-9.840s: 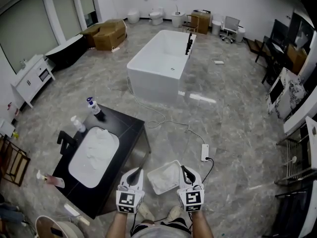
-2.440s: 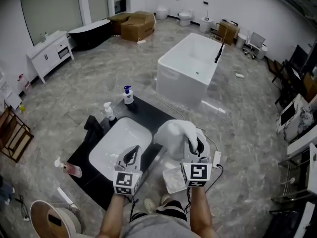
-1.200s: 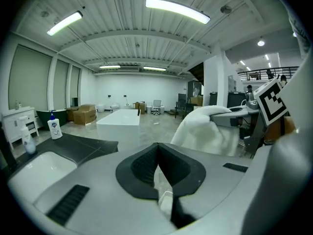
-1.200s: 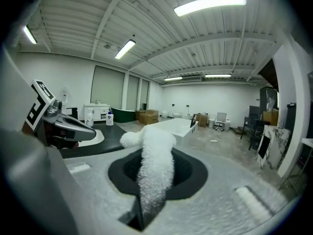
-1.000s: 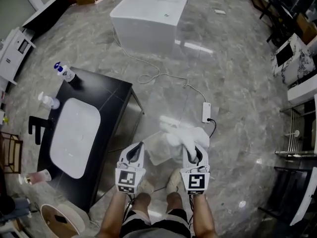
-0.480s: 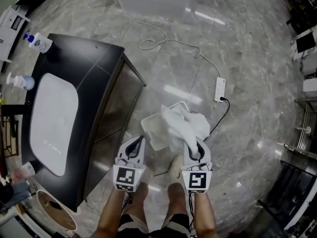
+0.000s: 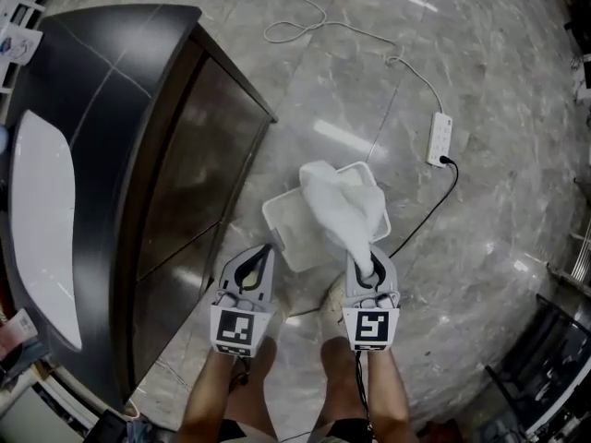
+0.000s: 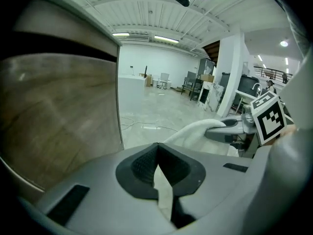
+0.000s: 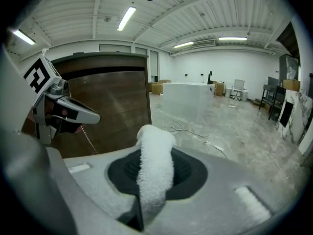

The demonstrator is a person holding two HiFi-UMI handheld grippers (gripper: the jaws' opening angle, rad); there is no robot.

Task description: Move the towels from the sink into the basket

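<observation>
A white towel (image 7: 340,201) hangs forward from my right gripper (image 7: 364,262), which is shut on one end of it. The towel's free end drapes over and into the white basket (image 7: 280,232) on the floor. In the right gripper view the towel (image 9: 155,165) rises as a thick roll from between the jaws. My left gripper (image 7: 261,250) hovers beside the basket's near left corner, shut, with nothing in it. The white sink (image 7: 42,220) sits in the black vanity (image 7: 138,100) at the left; I see no towel in the part that shows.
The vanity's brown side panel (image 7: 189,173) stands close to the left of the basket. A white power strip (image 7: 440,138) and its cables lie on the marble floor beyond the basket. The person's legs (image 7: 355,386) are just behind the grippers.
Both grippers have sunk toward the floor with the towel still in the right one. The towel's loose end now lies in the basket, and the basket and vanity look nearer.
</observation>
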